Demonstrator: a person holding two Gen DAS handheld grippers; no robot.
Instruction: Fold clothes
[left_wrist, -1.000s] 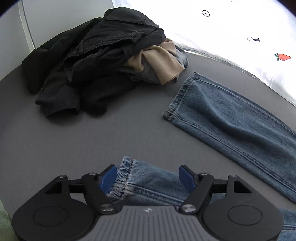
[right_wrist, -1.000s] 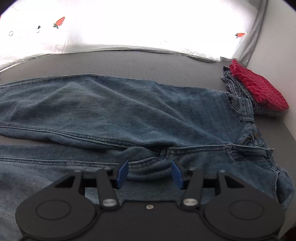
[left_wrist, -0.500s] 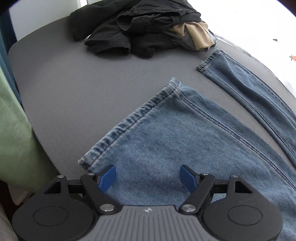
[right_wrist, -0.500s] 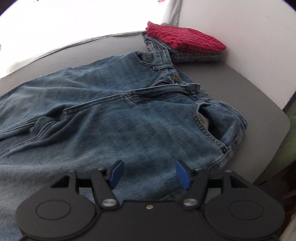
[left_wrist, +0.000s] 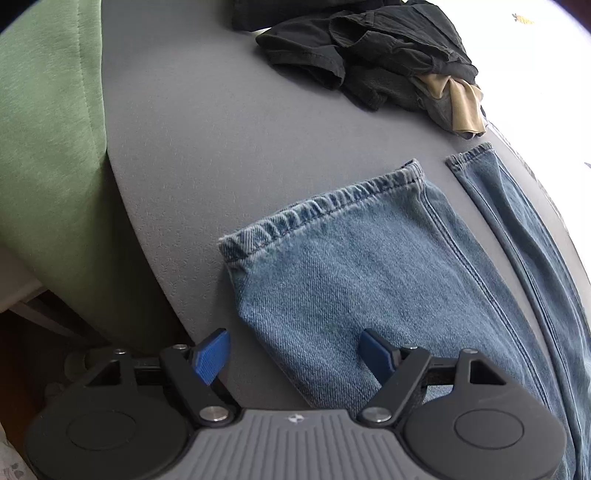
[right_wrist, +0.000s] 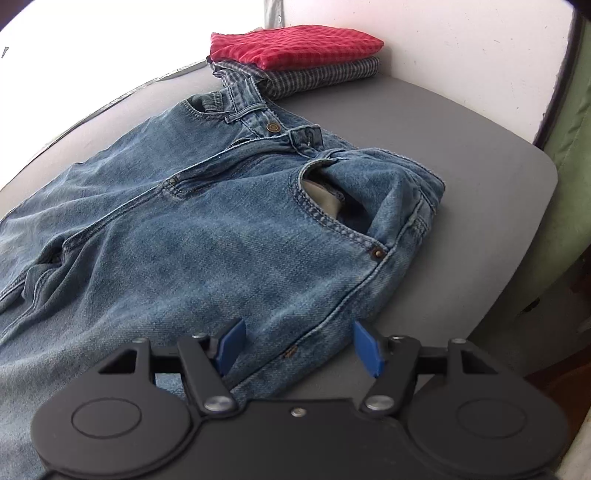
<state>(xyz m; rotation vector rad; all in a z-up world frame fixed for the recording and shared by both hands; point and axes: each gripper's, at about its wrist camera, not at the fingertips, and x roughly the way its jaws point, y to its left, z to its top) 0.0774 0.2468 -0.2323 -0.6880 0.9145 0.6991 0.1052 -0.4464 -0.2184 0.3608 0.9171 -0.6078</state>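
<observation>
1 faded, coarse-weave denim jeans (right_wrist: 207, 236)

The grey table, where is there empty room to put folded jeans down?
Bare table lies between the black clothes pile and the jeans' leg hems. Another free patch sits right of the waistband, before the red folded stack. The middle is crowded with jeans.

Blue jeans (right_wrist: 207, 229), spread flat, legs apart
</observation>
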